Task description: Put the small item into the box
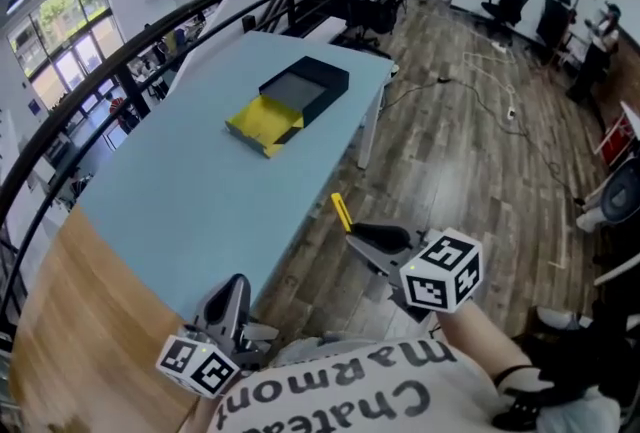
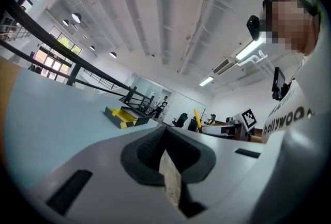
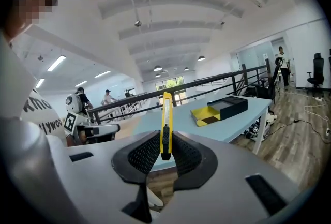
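The person stands at the near end of a long pale-blue counter with a tool in each hand, both held short of the counter's edge. The right tool is clenched on a yellow utility knife. Its black ribbed pads press on the lower part of the handle, and the rest of the knife sticks up and forward beyond the tips. The knife hangs in the air over the wooden floor, just off the counter's near corner.

The box sits well apart from it, toward the far end of the counter. It is a flat black box lying open, with a yellow flap folded out on the side nearer the person. Nothing can be made out inside it from here.

The left tool is lower down, close to the person's body, and points about level along the counter. Its jaws are closed together at the tips, with nothing gripped between them. The marker cube on it sits just in front of the person's shirt. The cube on the right tool faces up.

A dark railing runs along the far side of the counter.
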### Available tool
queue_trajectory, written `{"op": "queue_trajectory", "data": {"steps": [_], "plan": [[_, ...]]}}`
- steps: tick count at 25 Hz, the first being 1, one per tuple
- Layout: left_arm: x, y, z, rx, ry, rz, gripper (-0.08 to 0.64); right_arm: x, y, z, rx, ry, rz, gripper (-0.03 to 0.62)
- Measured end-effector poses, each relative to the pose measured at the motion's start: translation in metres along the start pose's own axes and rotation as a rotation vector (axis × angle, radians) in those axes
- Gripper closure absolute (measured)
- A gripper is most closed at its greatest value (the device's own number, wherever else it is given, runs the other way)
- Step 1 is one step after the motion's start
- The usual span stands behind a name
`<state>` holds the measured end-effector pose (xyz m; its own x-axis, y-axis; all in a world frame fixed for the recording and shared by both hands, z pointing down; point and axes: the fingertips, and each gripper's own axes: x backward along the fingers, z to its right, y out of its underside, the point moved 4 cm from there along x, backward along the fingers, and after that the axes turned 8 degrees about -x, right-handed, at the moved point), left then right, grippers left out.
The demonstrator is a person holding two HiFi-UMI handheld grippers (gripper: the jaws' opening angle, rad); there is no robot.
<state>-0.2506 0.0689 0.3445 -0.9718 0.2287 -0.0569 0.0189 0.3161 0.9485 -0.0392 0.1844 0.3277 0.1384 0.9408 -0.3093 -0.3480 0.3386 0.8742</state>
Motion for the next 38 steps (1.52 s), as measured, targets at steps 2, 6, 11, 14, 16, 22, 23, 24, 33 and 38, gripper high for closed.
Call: {"op": "queue_trajectory", "data": {"steps": [2, 6, 11, 14, 16, 22, 23, 24, 33, 38], "plan": [[-0.012, 0.004, 0.004, 0.004, -0.006, -0.015, 0.558, 0.002, -0.005, 0.013, -0.015, -0.006, 0.005, 0.506], [-0.035, 0.007, 0.003, 0.020, -0.026, -0.037, 0.558, 0.006, -0.007, 0.034, -0.026, -0.001, -0.014, 0.505], [-0.070, 0.005, 0.004, 0.007, -0.007, -0.062, 0.558, 0.007, 0.000, 0.066, -0.081, 0.030, -0.035, 0.505], [-0.083, 0.007, 0.004, 0.007, 0.004, -0.080, 0.558, 0.004, 0.004, 0.079, -0.114, 0.039, -0.048, 0.505], [-0.090, 0.008, 0.002, 0.016, 0.007, -0.089, 0.558, 0.000, 0.002, 0.085, -0.120, 0.038, -0.056, 0.505], [-0.127, 0.016, -0.004, 0.054, 0.044, -0.120, 0.558, -0.014, -0.011, 0.110, -0.106, 0.042, -0.069, 0.505], [-0.136, 0.014, -0.005, 0.050, 0.055, -0.119, 0.558, -0.016, -0.015, 0.116, -0.108, 0.047, -0.069, 0.505], [-0.145, 0.009, -0.007, 0.042, 0.064, -0.115, 0.558, -0.019, -0.020, 0.122, -0.111, 0.051, -0.069, 0.505], [-0.217, -0.017, -0.040, 0.033, 0.089, -0.084, 0.558, -0.049, -0.060, 0.155, -0.085, 0.039, -0.091, 0.505], [-0.246, -0.019, -0.064, 0.031, 0.081, -0.093, 0.558, -0.084, -0.074, 0.187, -0.106, 0.025, -0.110, 0.505]]}}
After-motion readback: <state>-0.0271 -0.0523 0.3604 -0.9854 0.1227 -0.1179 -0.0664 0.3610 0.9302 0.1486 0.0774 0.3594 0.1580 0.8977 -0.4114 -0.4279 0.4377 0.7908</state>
